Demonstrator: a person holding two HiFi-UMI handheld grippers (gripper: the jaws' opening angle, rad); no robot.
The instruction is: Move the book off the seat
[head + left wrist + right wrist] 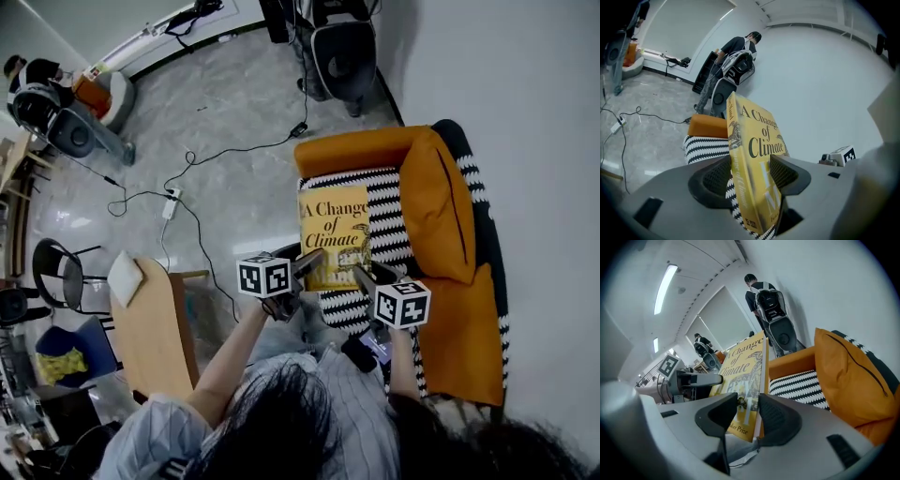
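Note:
A yellow book [334,234] titled "A Change of Climate" is over the black-and-white striped seat [386,211] of an orange armchair. My left gripper [312,263] is shut on its near left corner. In the left gripper view the book [754,154] stands edge-on between the pads, spine against the left one, at my left gripper [750,172]. My right gripper [362,275] is shut on the near right corner. In the right gripper view the cover [743,366] sits clamped between the pads of the right gripper [747,411]. I cannot tell whether the book rests on the seat.
An orange cushion [436,202] leans against the chair's back, right of the book. A wooden table [155,328] stands to my left. Cables [187,187] and a power strip lie on the grey floor. A person [736,51] stands by the far white wall.

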